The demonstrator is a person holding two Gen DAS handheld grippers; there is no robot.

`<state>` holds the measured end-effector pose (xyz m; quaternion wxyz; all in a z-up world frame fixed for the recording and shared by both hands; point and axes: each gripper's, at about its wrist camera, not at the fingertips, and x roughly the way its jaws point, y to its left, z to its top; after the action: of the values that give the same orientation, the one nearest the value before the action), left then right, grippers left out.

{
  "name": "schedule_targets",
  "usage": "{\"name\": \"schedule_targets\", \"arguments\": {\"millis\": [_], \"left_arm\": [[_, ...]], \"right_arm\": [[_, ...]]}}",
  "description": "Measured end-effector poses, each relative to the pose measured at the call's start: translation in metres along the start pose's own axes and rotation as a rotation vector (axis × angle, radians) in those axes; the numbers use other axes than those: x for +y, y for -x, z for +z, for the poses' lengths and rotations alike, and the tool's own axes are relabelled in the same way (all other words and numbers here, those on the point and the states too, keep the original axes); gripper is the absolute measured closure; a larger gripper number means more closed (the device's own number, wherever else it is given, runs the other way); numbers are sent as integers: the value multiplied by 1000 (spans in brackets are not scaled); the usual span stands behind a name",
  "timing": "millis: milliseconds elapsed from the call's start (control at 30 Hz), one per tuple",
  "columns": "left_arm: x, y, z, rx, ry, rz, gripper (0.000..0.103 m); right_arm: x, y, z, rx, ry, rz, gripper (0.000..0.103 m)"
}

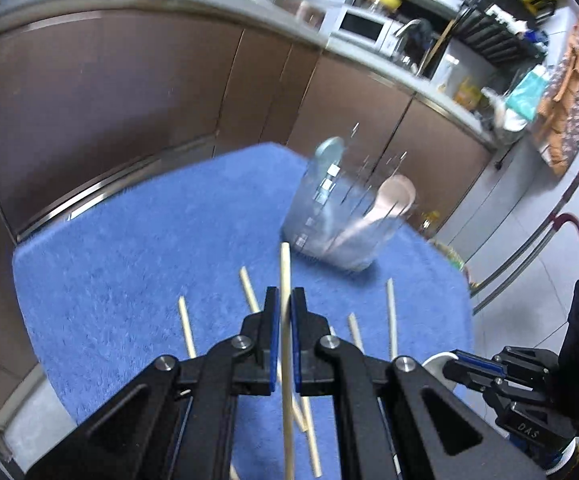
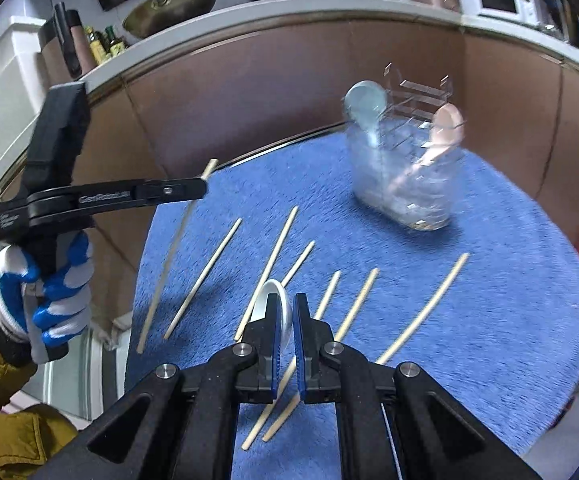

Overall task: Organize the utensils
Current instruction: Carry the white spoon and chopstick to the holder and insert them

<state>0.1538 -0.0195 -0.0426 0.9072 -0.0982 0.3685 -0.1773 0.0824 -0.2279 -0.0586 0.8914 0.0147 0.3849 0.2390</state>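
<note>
Left wrist view: my left gripper [image 1: 285, 300] fills the bottom centre of the frame, its blue-lined jaws pressed together on a single wooden chopstick [image 1: 286, 272]. The stick runs up between the pads and pokes out past the tips toward the clear holder [image 1: 329, 220], which stands right of centre on the blue cloth [image 1: 129, 248]. The holder is blurred, but a pale blue spoon [image 1: 329, 152] and a pink spoon [image 1: 397, 196] lean inside it. More chopsticks [image 1: 187, 328] lie loose on the cloth to either side of my jaws. At the lower right edge I can see my right gripper [image 1: 455, 362] from the side, against a white rim.

In the right wrist view, my right gripper [image 2: 286, 304] sits at the bottom centre, jaws clamped on the rim of a white spoon [image 2: 285, 312], whose bowl shows just left of the tips. Loose chopsticks [image 2: 273, 264] are scattered across the blue cloth [image 2: 489, 320] beneath and beside it. At the left of the frame my left hand [image 2: 53, 292], in a blue and white glove, holds the other gripper [image 2: 203, 188], with the held chopstick [image 2: 169, 256] slanting down from its tip. The clear holder [image 2: 401, 184] stands in the upper right of the cloth, well apart from both grippers.
</note>
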Motion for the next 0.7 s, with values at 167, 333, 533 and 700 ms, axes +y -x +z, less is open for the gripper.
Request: {"name": "schedule_targets", "arguments": {"millis": [167,333,533,700], "left_arm": [[-22,22,37,-130,-16,-21,99],[-48,23,94,-280,-5,-52,99],[-72,-4,152,-425,3,-48,99],[-81,-42,175,-474,16,-17,99]], "right_arm": [[-10,40,31,-140,-20,-148,97],[-22,65,74,-309,-29,-279,97],[-44,61,119,-461,-36,-394,97],[-63,37,146,-518,-24,-457,97]]}}
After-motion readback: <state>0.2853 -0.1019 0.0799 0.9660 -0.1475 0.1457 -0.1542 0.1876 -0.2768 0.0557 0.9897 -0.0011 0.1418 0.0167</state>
